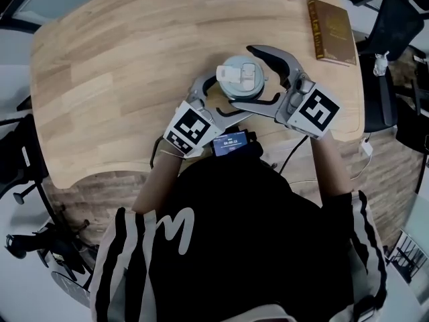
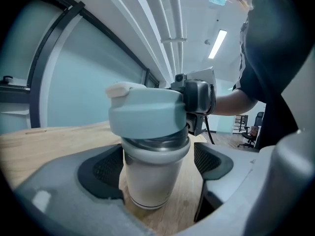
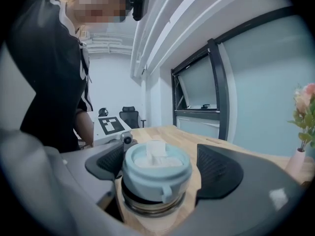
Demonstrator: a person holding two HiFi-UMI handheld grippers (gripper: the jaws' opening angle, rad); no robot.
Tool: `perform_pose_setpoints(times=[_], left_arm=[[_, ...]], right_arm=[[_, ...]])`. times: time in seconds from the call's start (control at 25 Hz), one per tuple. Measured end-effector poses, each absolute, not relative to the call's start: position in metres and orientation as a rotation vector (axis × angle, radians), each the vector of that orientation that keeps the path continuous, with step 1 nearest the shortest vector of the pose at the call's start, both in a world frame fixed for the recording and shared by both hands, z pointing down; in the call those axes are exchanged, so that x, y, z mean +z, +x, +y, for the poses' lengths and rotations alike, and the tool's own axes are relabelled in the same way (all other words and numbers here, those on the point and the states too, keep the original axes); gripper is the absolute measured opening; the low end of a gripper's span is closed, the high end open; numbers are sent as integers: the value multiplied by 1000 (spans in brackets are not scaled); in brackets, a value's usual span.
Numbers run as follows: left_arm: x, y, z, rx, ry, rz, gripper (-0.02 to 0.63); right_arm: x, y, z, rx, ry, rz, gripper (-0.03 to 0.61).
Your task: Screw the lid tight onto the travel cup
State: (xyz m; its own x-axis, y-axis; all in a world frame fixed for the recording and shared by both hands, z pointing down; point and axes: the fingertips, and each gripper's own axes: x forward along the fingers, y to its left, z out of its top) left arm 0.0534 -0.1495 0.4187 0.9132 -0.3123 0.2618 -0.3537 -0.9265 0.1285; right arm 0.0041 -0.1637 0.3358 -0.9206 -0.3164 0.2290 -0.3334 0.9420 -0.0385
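A white travel cup (image 2: 150, 178) stands upright on the wooden table (image 1: 120, 79), with a pale blue lid (image 1: 238, 71) on top; a steel band shows under the lid (image 2: 147, 114). My left gripper (image 1: 228, 98) comes from the near left and is open, its jaws either side of the cup's body; a gap shows at the right pad (image 2: 212, 160). My right gripper (image 1: 242, 76) comes from the right at lid height and is open. The lid (image 3: 156, 168) sits between its pads (image 3: 217, 173) with room on the right side.
A brown book (image 1: 331, 31) lies at the table's far right corner. A small device with a lit screen (image 1: 231, 141) sits at the person's chest by the table's near edge. A vase of flowers (image 3: 305, 127) stands further along the table. An office chair (image 1: 395, 25) is beyond the right edge.
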Motion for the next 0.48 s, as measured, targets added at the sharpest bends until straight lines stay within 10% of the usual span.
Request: perform_pose_setpoints(times=[0.48], left_arm=[[443,56,-160,461,2870,-518,440]], right_arm=[[344,-4,-163,144,415,-2883,445]])
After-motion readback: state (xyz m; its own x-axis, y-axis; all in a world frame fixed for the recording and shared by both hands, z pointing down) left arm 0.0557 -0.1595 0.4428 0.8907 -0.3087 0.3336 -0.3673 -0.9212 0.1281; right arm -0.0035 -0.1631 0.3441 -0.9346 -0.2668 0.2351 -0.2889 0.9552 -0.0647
